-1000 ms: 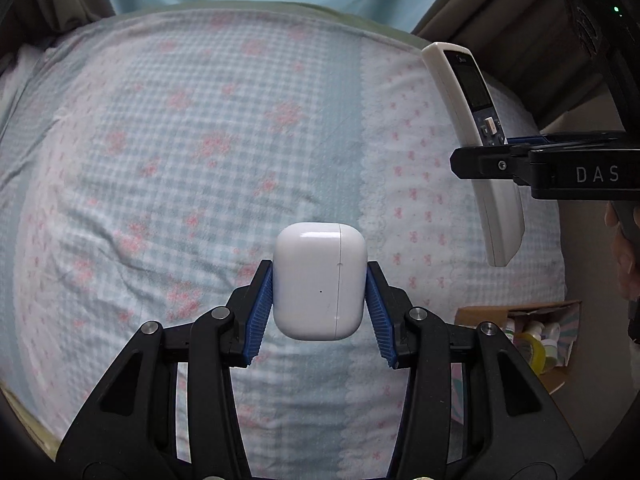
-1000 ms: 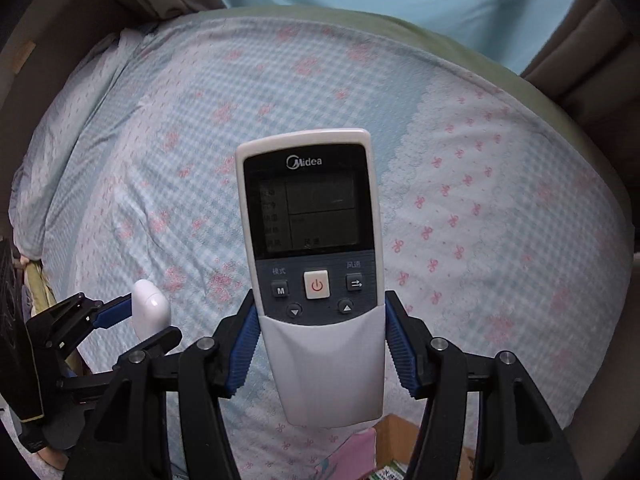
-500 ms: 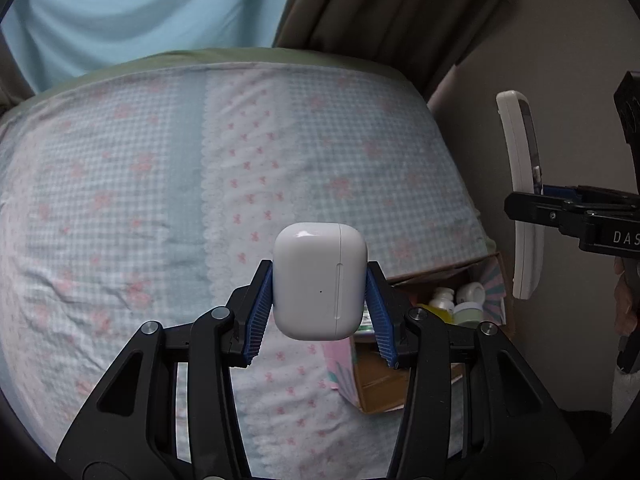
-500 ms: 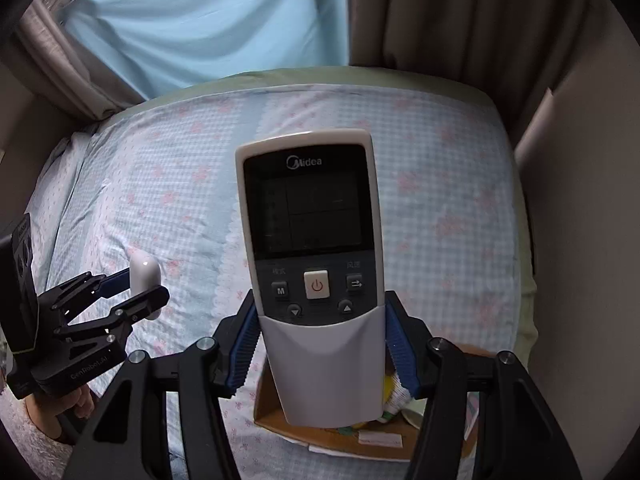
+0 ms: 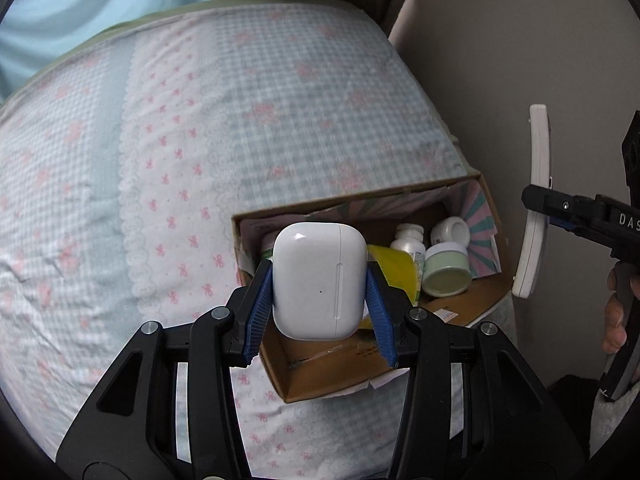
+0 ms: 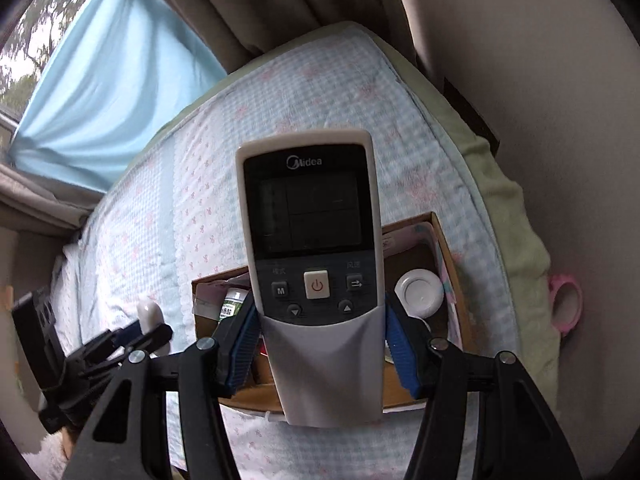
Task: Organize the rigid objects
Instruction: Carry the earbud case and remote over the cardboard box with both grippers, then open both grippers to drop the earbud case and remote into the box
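Note:
My left gripper (image 5: 320, 308) is shut on a white earbud case (image 5: 319, 280) and holds it above the near part of an open cardboard box (image 5: 320, 378) on the bed. My right gripper (image 6: 320, 344) is shut on a white Midea air-conditioner remote (image 6: 312, 240) and holds it upright above the same box (image 6: 448, 240). The remote (image 5: 534, 208) shows edge-on at the right of the left wrist view. The earbud case (image 6: 147, 312) shows small at the left of the right wrist view.
The box holds a yellow object (image 5: 394, 272), white bottles (image 5: 408, 240) and a pale green jar (image 5: 446, 276). It lies at the bed's corner on a checked floral sheet (image 5: 180, 160). A wall (image 6: 540, 120) and curtains (image 6: 260, 8) stand close. A pink tape roll (image 6: 566, 304) lies beside the bed.
Both grippers have swung right across the bed with their objects. The cardboard box has come from the edge of view to lie directly below both grippers.

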Action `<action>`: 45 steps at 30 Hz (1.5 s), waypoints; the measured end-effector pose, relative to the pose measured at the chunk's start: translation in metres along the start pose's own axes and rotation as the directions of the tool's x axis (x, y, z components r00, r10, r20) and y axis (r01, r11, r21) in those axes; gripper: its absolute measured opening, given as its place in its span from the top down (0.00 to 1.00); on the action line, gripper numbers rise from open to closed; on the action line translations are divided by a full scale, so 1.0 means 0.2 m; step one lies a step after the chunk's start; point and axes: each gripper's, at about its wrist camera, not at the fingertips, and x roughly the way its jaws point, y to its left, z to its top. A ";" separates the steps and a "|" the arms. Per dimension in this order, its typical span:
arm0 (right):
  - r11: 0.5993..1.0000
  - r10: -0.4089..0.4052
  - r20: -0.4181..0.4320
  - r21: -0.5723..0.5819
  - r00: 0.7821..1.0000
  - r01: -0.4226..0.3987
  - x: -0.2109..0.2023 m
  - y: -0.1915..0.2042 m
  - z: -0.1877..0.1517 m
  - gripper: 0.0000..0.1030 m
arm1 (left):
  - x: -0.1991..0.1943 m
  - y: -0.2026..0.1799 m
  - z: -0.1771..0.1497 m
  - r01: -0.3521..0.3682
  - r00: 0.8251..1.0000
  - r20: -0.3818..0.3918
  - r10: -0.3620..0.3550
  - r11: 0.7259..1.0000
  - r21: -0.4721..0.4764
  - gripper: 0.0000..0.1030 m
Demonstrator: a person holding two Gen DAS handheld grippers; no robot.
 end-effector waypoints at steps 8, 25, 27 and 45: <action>0.988 0.116 0.032 0.098 0.993 -0.119 0.27 -0.15 -0.13 0.47 | 0.29 -0.06 -0.15 -0.047 0.996 -0.074 0.048 0.999 0.024 0.60; 0.963 -0.082 0.027 0.258 0.996 0.073 0.35 -0.18 -0.30 0.00 | 0.36 -0.22 -0.23 -0.178 0.978 -0.067 0.200 0.952 0.248 0.00; 0.967 -0.122 0.030 0.230 0.992 0.112 0.34 -0.18 -0.29 0.00 | 0.36 -0.23 -0.23 -0.182 0.976 -0.069 0.205 0.950 0.253 0.00; 0.972 -0.120 -0.001 0.206 0.993 0.117 0.29 -0.11 -0.30 0.00 | 0.08 -0.20 -0.22 -0.163 0.986 -0.008 0.167 0.968 0.190 0.00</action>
